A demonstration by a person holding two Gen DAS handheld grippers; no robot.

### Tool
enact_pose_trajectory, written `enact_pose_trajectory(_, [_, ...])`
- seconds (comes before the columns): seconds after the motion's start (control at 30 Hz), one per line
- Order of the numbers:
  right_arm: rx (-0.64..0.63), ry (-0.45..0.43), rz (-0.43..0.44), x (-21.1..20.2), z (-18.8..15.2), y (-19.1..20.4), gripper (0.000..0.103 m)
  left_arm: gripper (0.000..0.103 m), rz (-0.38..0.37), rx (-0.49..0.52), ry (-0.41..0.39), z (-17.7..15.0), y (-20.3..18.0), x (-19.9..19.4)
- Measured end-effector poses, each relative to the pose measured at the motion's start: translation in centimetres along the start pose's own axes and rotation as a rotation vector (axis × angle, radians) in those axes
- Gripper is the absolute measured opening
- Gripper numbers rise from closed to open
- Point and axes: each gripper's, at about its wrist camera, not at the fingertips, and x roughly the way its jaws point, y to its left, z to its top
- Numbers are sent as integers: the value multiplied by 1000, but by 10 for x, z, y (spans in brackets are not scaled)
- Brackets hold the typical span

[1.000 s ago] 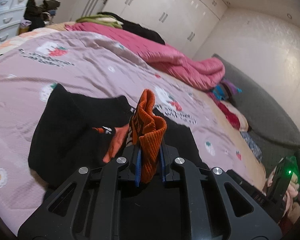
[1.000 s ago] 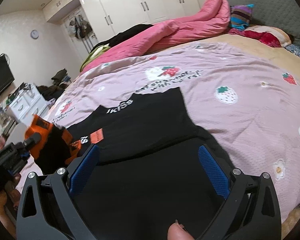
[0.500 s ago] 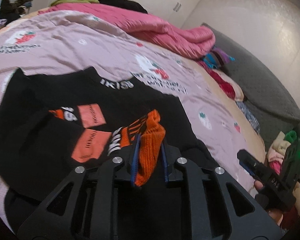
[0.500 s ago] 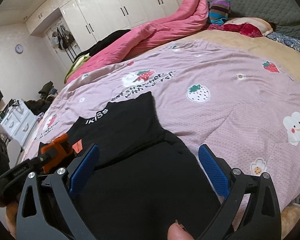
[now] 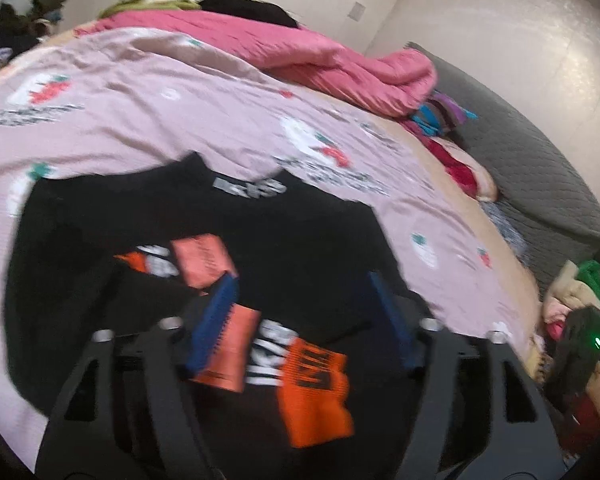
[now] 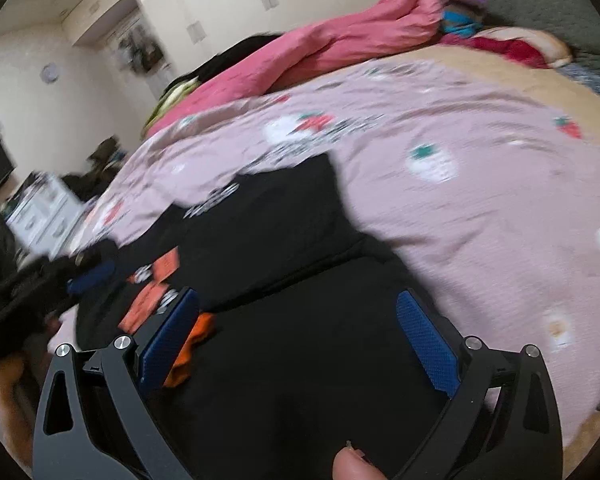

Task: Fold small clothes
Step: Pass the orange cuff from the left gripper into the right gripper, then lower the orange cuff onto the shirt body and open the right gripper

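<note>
Black knit top [image 5: 300,240], ribbed orange cuff [image 5: 314,396] flat; left tongs [image 5: 304,320] opening, right tongs [image 6: 300,340] released.

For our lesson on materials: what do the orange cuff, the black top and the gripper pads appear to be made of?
Orange cuff: ribbed knit, probably; blur hides its ridges. Black top: soft matte fabric, creasing where folded; fibre unclear. Right gripper pads: blue, dotted grip texture, likely rubber.

A home bedroom. A bed fills the frames, spread with a pink strawberry-print bedspread [image 5: 148,92] and a bunched pink quilt [image 5: 324,60] along its far side. White wardrobe doors [image 6: 228,4] line the upper wall, a round wall clock [image 6: 50,73] hangs at upper left, and white drawers [image 6: 44,208] stand at left.
</note>
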Motion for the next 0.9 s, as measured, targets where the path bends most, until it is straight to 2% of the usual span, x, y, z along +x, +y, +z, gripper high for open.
enact_pose_trajectory(0.03, [-8, 27, 34, 7, -3, 8, 99, 71, 28, -4, -13, 2, 6, -2])
enact_pose_trajectory(0.07, [-22, 63, 76, 18, -7, 19, 98, 77, 65, -8, -28, 5, 15, -5])
enact_pose_trajectory(0.13, [-40, 111, 98, 34, -12, 34, 96, 84, 118, -15, -50, 12, 28, -11])
enact_pose_trajectory(0.2, [-47, 157, 118, 53, -17, 49, 81, 92, 162, -32, -82, 19, 43, -21])
enact_pose_trajectory(0.27, [-57, 195, 90, 72, -22, 61, 80, 93, 189, -49, -104, 24, 54, -31])
enact_pose_trajectory(0.33, [-74, 195, 60, 82, -25, 69, 73, 93, 208, -73, -124, 28, 67, -42])
enact_pose_trajectory(0.37, [-83, 188, 46, 86, -26, 73, 64, 93, 215, -86, -131, 29, 74, -48])
enact_pose_trajectory(0.4, [-89, 185, 56, 87, -25, 75, 49, 93, 219, -96, -135, 30, 79, -51])
enact_pose_trajectory(0.47, [-86, 186, 90, 89, -24, 78, 33, 93, 226, -121, -147, 33, 90, -58])
enact_pose_trajectory(0.6, [-152, 154, 120, 85, -17, 90, 16, 93, 254, -159, -171, 37, 106, -67])
enact_pose_trajectory(0.77, [-265, 97, 175, 69, 10, 112, 11, 93, 259, -203, -179, 37, 122, -74])
enact_pose_trajectory(0.9, [-405, 5, 199, 51, 55, 142, 11, 93, 278, -207, -177, 36, 128, -75])
